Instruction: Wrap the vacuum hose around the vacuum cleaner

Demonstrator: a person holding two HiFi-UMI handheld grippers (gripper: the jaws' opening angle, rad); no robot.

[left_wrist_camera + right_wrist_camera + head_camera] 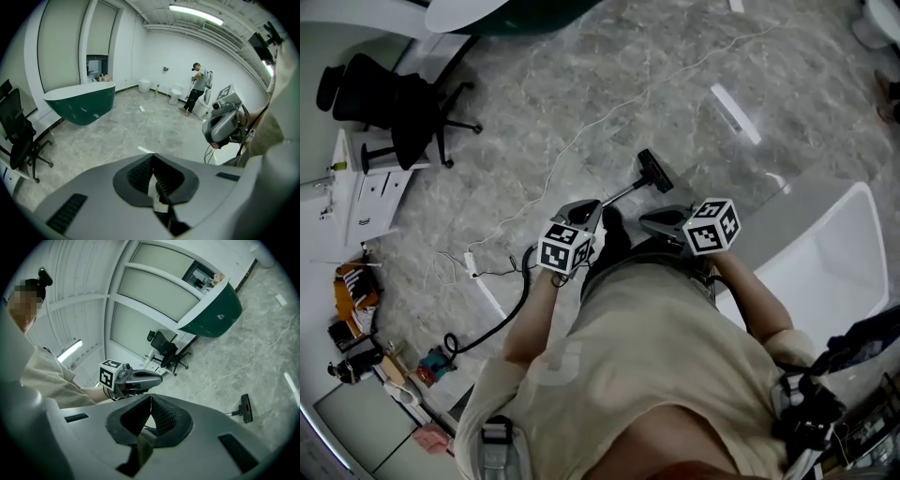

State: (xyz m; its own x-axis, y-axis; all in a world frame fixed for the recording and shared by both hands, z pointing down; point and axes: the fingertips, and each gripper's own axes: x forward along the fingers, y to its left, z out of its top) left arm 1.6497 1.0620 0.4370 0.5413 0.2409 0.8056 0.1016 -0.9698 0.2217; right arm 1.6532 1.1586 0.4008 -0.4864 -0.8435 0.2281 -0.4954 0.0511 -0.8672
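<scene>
Head view has the left gripper [584, 210] and right gripper [662, 221] side by side before the person's waist, both closed and empty, with the vacuum's floor head [654, 171] on the floor [609, 66] just beyond them and the black hose [514, 309] curving away lower left

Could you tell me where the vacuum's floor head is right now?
In the head view, the floor head lies on the floor near centre, just beyond the left gripper and right gripper.
</scene>
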